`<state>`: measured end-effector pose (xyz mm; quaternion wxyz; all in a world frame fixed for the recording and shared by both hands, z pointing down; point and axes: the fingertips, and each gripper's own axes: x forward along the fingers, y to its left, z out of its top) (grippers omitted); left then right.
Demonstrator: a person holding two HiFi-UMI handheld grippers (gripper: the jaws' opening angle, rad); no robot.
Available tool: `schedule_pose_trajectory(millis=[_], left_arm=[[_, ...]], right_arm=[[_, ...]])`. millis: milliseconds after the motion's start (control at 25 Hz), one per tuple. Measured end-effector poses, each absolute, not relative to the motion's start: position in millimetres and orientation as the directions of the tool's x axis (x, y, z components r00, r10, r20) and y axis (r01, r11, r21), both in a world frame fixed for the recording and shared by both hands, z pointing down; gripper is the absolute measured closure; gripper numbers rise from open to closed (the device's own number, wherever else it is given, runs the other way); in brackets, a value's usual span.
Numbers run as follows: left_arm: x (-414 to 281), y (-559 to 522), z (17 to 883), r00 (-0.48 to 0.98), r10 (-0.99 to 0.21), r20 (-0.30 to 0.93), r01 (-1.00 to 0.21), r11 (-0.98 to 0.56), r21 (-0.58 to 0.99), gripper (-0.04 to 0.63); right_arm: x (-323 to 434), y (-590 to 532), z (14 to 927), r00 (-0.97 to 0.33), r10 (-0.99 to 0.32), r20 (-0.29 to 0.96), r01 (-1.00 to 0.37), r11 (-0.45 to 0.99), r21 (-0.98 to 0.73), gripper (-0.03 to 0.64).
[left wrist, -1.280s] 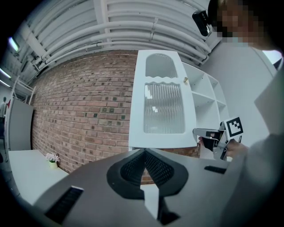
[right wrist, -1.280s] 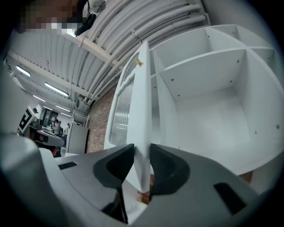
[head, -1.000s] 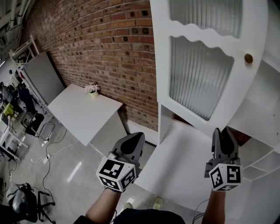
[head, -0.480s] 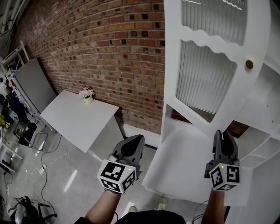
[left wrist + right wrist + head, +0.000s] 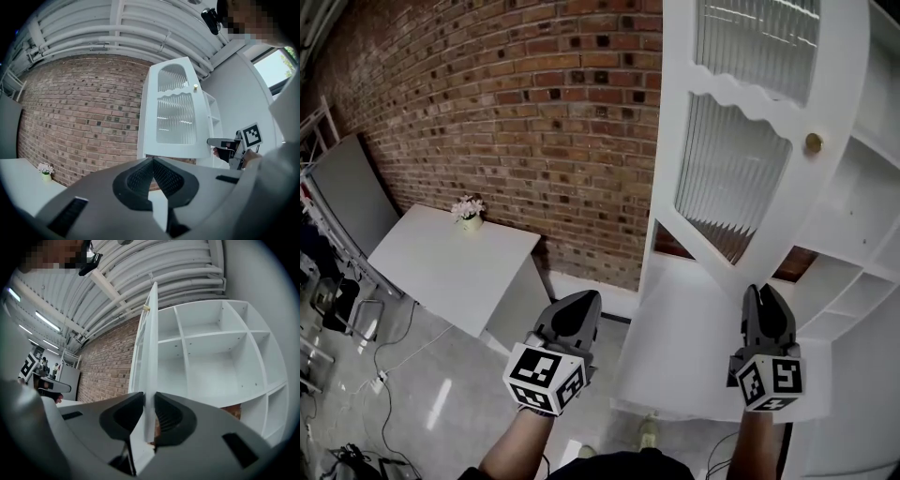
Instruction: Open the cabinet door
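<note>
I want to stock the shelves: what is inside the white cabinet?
The cabinet shows only bare white compartments, with nothing in them. The door, gripped on edge by the right gripper, covers a strip at the left, and the gripper's body hides the lowest part.

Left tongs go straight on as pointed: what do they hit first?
Probably the bottom rail of the open door, dead ahead of the left tongs. Depth is unclear, so they might pass under it to the brick wall.
</note>
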<state>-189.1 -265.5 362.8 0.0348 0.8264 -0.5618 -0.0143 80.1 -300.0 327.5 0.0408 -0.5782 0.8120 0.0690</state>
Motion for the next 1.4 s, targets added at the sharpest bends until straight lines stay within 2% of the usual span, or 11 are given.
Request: schedule_pose_trajectory(millis=[640, 1400], left_arm=[[-223.5, -238.4, 357.9, 0.377, -0.926, -0.003, -0.925, -0.377, 0.048, 0.589], [-269.2, -202.0, 349.1, 0.337, -0.941, -0.019, -0.940, -0.338, 0.044, 0.589]], right_arm=[[9.9, -252.4, 326.5, -0.372, -0.914, -0.161, -0.927, 0.355, 0.123, 0.555], [-93.8, -231.6, 322.3, -0.539, -0.831, -0.141, -0.840, 0.518, 0.161, 0.537]])
